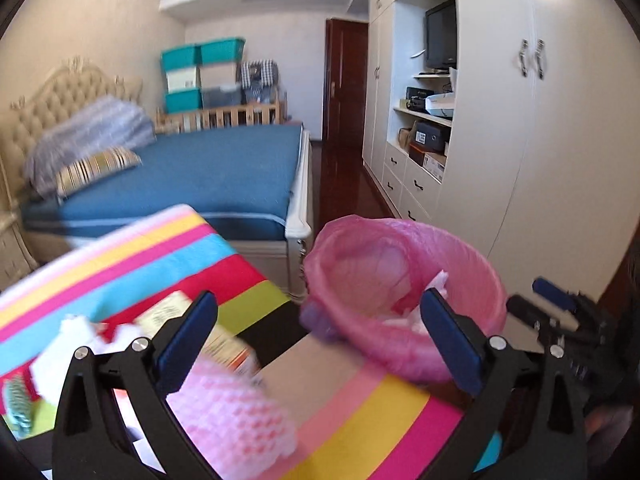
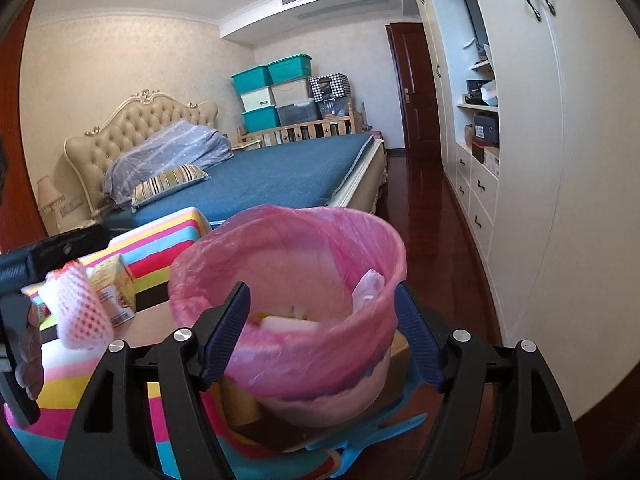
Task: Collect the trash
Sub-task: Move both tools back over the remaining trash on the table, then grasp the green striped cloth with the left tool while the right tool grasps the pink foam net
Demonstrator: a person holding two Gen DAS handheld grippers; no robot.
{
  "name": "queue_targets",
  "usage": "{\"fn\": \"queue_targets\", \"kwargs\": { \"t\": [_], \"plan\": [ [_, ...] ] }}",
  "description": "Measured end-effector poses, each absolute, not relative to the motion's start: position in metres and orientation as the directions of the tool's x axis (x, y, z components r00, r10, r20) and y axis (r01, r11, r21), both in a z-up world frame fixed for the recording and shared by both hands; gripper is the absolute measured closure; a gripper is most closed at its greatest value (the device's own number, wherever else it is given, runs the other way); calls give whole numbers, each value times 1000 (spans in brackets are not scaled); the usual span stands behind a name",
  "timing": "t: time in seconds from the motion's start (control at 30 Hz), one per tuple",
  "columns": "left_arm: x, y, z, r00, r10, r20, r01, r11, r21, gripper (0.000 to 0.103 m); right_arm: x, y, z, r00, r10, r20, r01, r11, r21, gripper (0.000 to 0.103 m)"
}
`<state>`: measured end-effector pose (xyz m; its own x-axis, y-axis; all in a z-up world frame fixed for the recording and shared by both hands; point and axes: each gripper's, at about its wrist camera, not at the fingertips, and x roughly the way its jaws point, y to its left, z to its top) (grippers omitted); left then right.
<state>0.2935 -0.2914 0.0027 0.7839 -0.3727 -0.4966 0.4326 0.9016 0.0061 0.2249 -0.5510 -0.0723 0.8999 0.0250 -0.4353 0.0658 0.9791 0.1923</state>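
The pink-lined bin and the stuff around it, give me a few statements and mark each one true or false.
1. The bin has a pink liner. True.
2. The bin is empty. False: white scraps lie inside.
3. The right gripper is clamped on a carton. False: its jaws stand open, with nothing held.
4. A pink foam net lies on the striped cloth. True.
5. The left gripper is open. True.
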Motion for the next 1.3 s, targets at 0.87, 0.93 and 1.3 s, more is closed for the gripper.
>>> {"fn": "queue_targets", "kwargs": {
  "t": [0.87, 0.93, 1.3],
  "plan": [
    [209, -35, -34, 806, 17, -592, 15, 999, 49, 5, 222, -359, -68, 802, 277, -530, -245, 961, 132, 21],
    [211, -20, -35, 799, 40, -600, -9, 998, 56, 5, 225, -347, -66, 794, 282, -538, -265, 958, 111, 20],
    [237, 52, -49, 733, 25, -680, -94, 993, -65, 5, 276, -313, -71, 723, 301, -621, -305, 947, 103, 19]
  ]
}}
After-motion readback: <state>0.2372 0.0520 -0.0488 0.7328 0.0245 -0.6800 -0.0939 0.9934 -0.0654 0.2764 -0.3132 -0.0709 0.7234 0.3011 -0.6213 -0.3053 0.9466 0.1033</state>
